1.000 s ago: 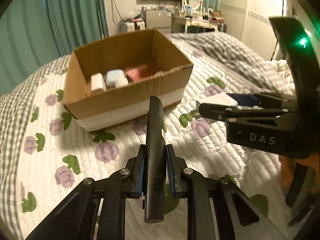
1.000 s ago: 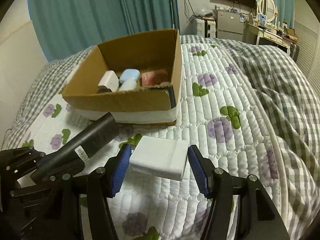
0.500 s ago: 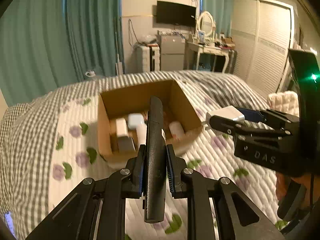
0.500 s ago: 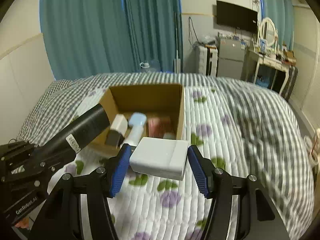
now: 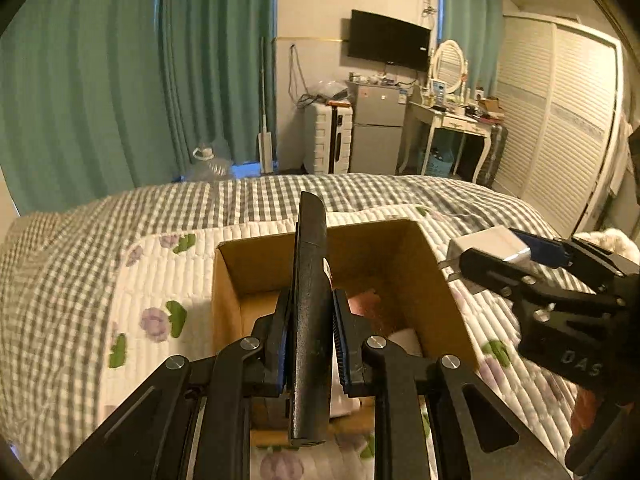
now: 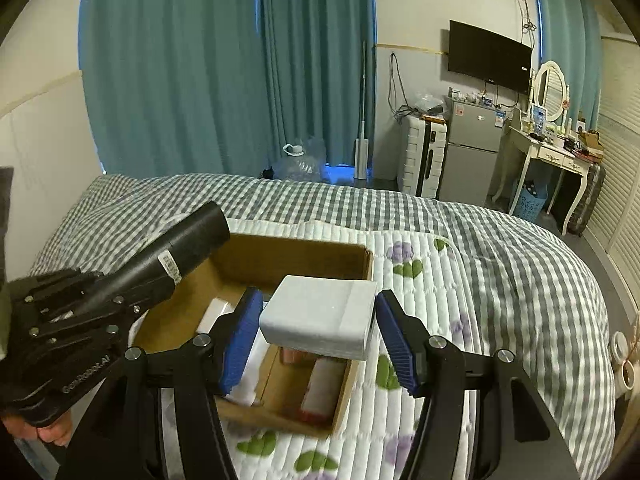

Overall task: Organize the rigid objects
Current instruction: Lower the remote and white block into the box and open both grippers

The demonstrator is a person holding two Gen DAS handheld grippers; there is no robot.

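Note:
My left gripper (image 5: 309,336) is shut on a long black nozzle-shaped piece (image 5: 310,280), held above the open cardboard box (image 5: 452,304) on the bed. The same piece (image 6: 176,256) shows at the left of the right wrist view. My right gripper (image 6: 318,336) is shut on a white rectangular block (image 6: 320,316), held over the box (image 6: 360,256); the block (image 5: 488,242) also shows at the right of the left wrist view. Inside the box lie a pink item (image 5: 362,300) and white items (image 6: 218,312), partly hidden.
The box sits on a white floral quilt (image 6: 432,280) over a grey checked blanket (image 6: 520,248). Teal curtains (image 6: 224,80), a white suitcase (image 6: 424,156), a small fridge (image 6: 472,152) and a dressing table (image 6: 552,148) stand beyond the bed.
Both grippers have risen and moved forward with their objects; they now hang over the box, which sits lower and closer in both views.

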